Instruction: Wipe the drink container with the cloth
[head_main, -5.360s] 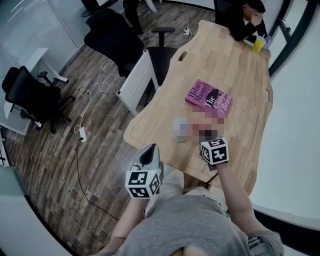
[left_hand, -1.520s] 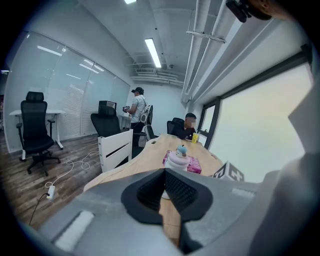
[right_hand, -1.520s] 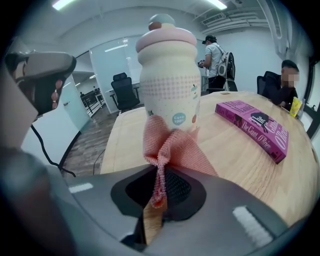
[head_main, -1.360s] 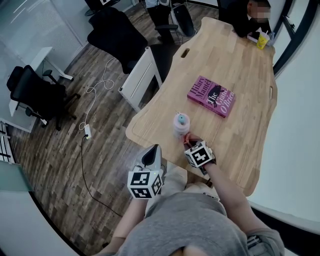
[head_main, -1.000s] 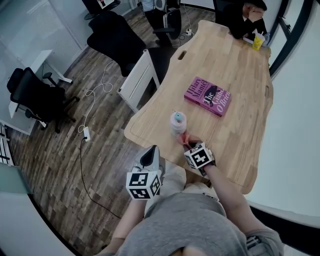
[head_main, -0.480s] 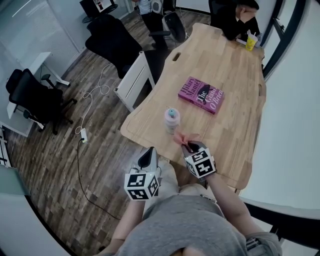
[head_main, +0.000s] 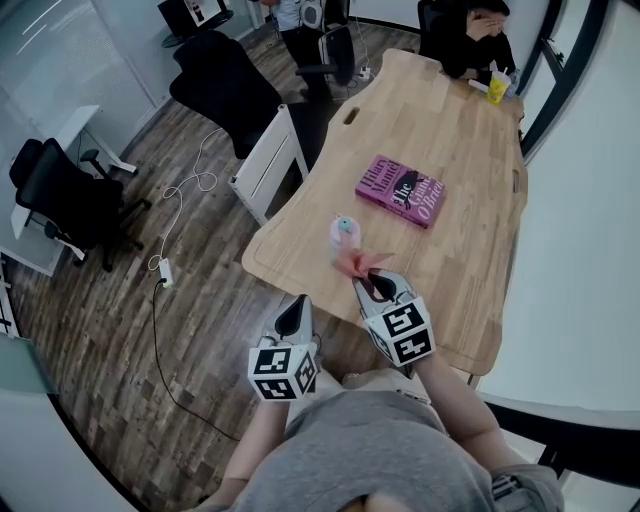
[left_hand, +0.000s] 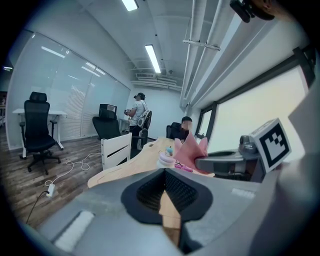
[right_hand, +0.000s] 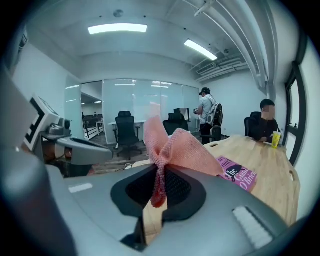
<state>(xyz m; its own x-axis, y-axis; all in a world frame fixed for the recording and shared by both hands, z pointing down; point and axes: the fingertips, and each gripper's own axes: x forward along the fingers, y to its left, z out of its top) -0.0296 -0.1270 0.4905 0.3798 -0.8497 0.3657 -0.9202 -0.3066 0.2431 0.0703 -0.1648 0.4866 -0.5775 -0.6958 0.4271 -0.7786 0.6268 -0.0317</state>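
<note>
The drink container (head_main: 343, 231) is standing on the table (head_main: 460, 150); the book (head_main: 401, 190) is lying behind it. The cloth (head_main: 354, 262) is hanging just before the drink container.

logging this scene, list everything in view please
table: one, light wood, centre
drink container: one, pale, blue top, table's near end
cloth: one, pink, held near the drink container
book: one, magenta, mid-table
cup: one, yellow, far end
seated person: one, dark top, far end
standing person: one, light top, beyond table
office chairs: at least two, black, floor left
cabinet: one, white, left of table
left hand-held gripper: one, grey, shut, empty
right hand-held gripper: one, grey, shut on cloth
</note>
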